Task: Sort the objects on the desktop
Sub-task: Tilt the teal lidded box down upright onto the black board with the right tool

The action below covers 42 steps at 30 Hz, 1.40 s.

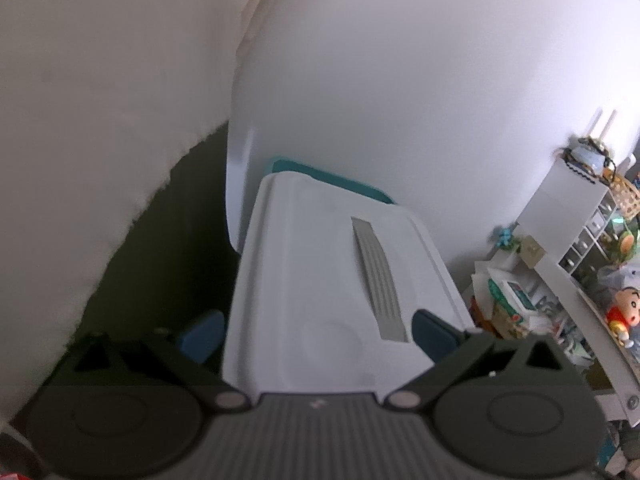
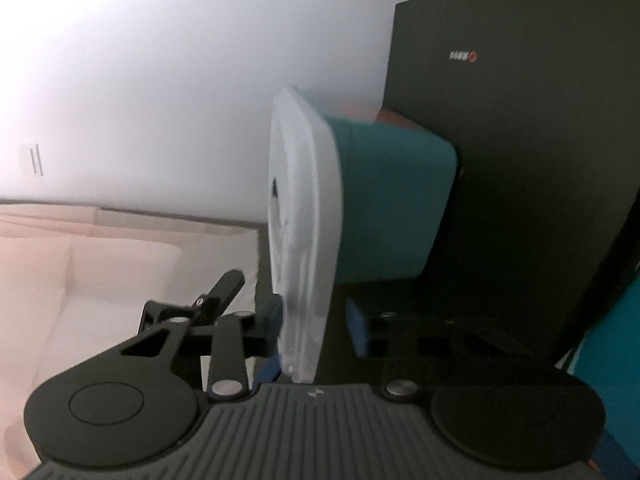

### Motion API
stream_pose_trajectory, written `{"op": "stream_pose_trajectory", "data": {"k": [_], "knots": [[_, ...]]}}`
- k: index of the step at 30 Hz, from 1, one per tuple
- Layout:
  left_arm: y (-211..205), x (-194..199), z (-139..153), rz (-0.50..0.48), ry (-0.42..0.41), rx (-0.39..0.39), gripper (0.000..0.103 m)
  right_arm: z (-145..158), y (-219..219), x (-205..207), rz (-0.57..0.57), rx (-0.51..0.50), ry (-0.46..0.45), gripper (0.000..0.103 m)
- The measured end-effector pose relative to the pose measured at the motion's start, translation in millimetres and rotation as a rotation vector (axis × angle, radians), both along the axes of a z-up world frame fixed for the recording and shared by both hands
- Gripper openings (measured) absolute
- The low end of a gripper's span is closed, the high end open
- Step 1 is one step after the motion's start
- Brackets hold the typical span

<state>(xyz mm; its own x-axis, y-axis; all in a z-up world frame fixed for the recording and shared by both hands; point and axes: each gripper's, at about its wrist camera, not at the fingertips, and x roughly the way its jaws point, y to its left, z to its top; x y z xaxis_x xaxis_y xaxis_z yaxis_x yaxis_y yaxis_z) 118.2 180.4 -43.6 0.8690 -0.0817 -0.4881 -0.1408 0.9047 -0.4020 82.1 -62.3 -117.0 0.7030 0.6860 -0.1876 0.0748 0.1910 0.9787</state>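
1. The left gripper (image 1: 320, 332) has its jaws clamped across the white lid (image 1: 340, 280) of a teal box (image 1: 332, 178), carried in the air.
2. The right gripper (image 2: 316, 320) pinches the lid's edge (image 2: 304, 220); move both together.
3. A black panel (image 2: 520, 160) stands just behind; a cluttered shelf (image 1: 580, 248) lies well aside.

The box (image 1: 340, 280) sits between the left gripper's fingers (image 1: 202, 338), with shelves (image 1: 592, 236) far to its right.
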Motion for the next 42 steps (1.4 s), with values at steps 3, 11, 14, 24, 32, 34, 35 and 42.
{"op": "stream_pose_trajectory", "data": {"k": [3, 11, 14, 24, 32, 34, 35, 42], "knots": [[2.7, 0.8, -0.1, -0.004, -0.004, -0.005, 0.101, 3.7, 6.0, -0.9, 0.007, -0.008, -0.004, 0.030], [4.3, 9.2, -3.8, -0.009, -0.007, 0.001, 0.101, 7.1, 11.6, -3.8, 0.009, -0.031, -0.007, 0.023], [3.6, 8.7, -4.2, -0.010, -0.004, 0.004, 0.101, 8.1, 12.0, -2.8, 0.004, -0.030, -0.006, 0.022], [2.0, 13.0, -10.3, -0.010, 0.006, 0.012, 0.101, 10.7, 14.1, 11.7, -0.005, -0.034, -0.008, 0.022], [0.6, 18.0, -15.8, -0.013, 0.014, 0.011, 0.101, 8.4, 18.3, 29.1, -0.005, -0.032, -0.012, 0.022], [0.4, 19.4, -17.5, -0.015, 0.015, 0.012, 0.101, 7.8, 19.1, 34.1, -0.004, -0.033, -0.014, 0.022], [0.4, 20.2, -18.7, -0.016, 0.017, 0.012, 0.101, 7.4, 19.8, 36.7, -0.004, -0.033, -0.014, 0.022], [3.7, 26.1, -28.7, -0.019, 0.030, 0.003, 0.101, 4.4, 23.7, 50.8, 0.002, -0.027, -0.018, 0.022]]}}
